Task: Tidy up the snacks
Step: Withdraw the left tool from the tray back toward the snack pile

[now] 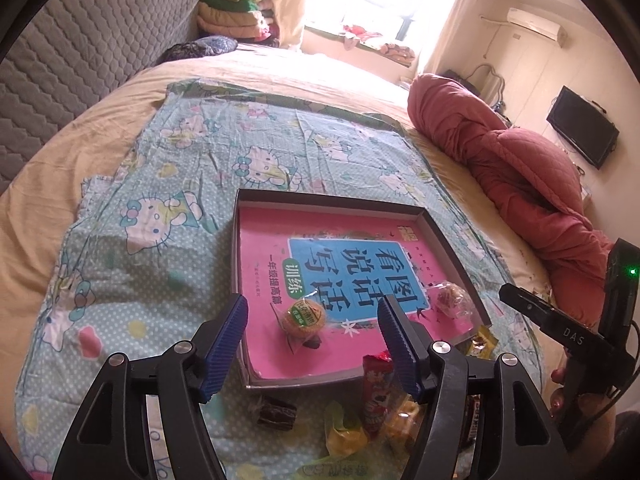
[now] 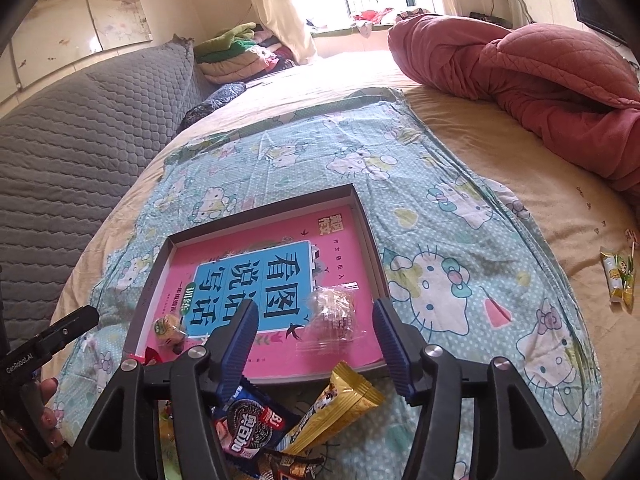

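Observation:
A shallow grey tray (image 1: 436, 222) (image 2: 366, 216) holding a pink book lies on the Hello Kitty cloth. A round wrapped cake with a green label (image 1: 303, 317) (image 2: 168, 326) and a clear-wrapped brown pastry (image 1: 451, 299) (image 2: 334, 312) lie inside it. My left gripper (image 1: 314, 316) is open, its jaws on either side of the round cake, above it. My right gripper (image 2: 314, 322) is open over the clear-wrapped pastry. Loose snacks lie in front of the tray: a red packet (image 1: 376, 384), a dark candy (image 1: 277, 412), a yellow wrapper (image 1: 344, 432), an Oreo pack (image 2: 250, 424), a gold bar (image 2: 336, 404).
The Hello Kitty cloth (image 1: 160, 216) (image 2: 440, 208) covers a beige bed. A red quilt (image 1: 520, 160) (image 2: 540, 80) is bunched at the right. A grey padded headboard (image 2: 80, 140) is at the left. A green-yellow snack pack (image 2: 620, 280) lies at the bed's right edge.

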`<action>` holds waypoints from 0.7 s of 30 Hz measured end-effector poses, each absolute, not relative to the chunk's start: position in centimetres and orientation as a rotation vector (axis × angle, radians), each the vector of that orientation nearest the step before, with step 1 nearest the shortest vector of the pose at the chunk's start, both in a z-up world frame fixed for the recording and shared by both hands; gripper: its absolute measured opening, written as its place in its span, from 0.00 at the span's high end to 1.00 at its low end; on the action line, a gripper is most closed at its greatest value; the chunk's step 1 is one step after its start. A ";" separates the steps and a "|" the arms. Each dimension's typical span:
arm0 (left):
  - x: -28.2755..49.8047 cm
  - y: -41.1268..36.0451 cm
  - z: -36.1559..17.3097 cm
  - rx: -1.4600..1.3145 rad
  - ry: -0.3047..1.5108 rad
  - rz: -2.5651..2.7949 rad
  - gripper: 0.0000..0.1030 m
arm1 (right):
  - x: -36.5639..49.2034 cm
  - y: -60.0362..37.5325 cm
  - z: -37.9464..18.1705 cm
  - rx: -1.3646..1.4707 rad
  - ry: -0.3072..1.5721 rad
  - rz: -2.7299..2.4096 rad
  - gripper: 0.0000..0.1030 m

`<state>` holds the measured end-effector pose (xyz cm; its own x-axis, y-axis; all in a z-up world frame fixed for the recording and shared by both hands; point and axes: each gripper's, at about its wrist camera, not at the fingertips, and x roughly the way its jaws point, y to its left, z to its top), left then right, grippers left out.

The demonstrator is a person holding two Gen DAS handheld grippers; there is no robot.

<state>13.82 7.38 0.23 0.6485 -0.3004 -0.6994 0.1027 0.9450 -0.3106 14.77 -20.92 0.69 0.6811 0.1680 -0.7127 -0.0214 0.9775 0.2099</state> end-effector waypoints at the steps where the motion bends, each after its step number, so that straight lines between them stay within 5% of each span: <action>1: 13.7 7.3 0.4 -0.254 0.834 -0.232 0.33 | 14.6 -20.9 0.8 0.188 0.814 0.112 0.42; 21: 10.6 5.1 0.8 -0.210 0.847 -0.255 0.33 | 11.6 -20.5 2.3 0.177 0.779 0.169 0.42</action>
